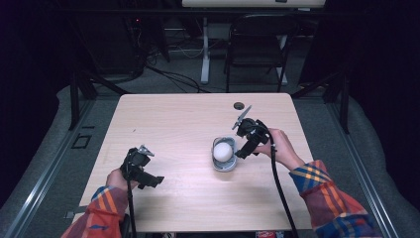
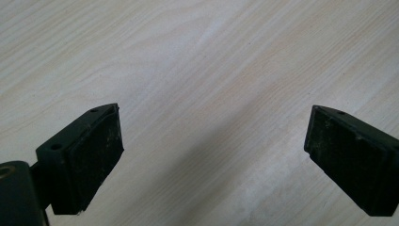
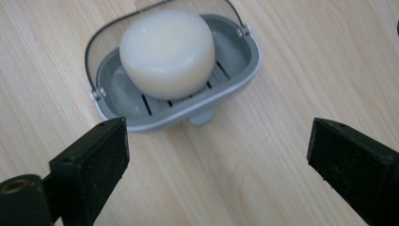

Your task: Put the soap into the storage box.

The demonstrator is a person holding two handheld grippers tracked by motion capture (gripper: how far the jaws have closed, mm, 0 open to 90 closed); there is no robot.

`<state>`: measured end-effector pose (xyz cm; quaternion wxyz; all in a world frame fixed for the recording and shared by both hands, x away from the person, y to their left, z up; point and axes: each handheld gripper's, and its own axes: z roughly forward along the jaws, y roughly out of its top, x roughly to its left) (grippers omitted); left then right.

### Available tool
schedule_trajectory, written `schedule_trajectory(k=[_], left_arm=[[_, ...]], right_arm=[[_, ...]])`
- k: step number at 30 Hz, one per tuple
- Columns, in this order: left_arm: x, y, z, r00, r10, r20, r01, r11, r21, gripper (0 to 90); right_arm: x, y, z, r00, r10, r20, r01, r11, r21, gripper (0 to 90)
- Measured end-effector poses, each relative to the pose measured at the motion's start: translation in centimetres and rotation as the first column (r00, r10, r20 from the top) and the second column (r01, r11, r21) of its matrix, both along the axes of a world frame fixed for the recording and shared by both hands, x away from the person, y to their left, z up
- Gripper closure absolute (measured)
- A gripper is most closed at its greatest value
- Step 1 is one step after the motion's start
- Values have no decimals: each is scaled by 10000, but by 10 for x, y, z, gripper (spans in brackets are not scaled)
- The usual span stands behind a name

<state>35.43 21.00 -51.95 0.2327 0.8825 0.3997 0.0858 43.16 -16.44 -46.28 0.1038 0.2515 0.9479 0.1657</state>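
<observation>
Your wooden table (image 1: 188,124) carries everything; pale grain, bare around your left hand; the grey soap dish (image 3: 240,66) sits right of centre, its clear lid tipped back behind it; the white round soap (image 3: 167,52) rests inside on the slatted floor; your right gripper (image 1: 243,151) hangs just beside the dish on its right, jaws spread wide, nothing between them, the dish lying beyond the pads; your left gripper (image 1: 148,181) rests low near the front left, well apart from the dish, jaws wide over bare wood.
</observation>
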Motion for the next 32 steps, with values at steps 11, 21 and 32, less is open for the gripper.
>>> schedule_trajectory(k=[11, 21, 32], left_arm=[[0, 0, 0, 10000, 9, 5, -9, 10000, 26, 50], [0, -1, -1, 9999, -90, -46, 91, 9999, 93, 52], [0, -2, 0, 10000, -50, -48, 50, 9999, 124, 53]], right_arm=[[-21, -33, -12, 9993, -349, -92, 346, 9987, -363, 20], [-42, -61, -34, 9973, -620, -402, 583, 9945, -867, 9], [-56, -86, -55, 9920, -1110, -604, 987, 9792, -1772, 3]])
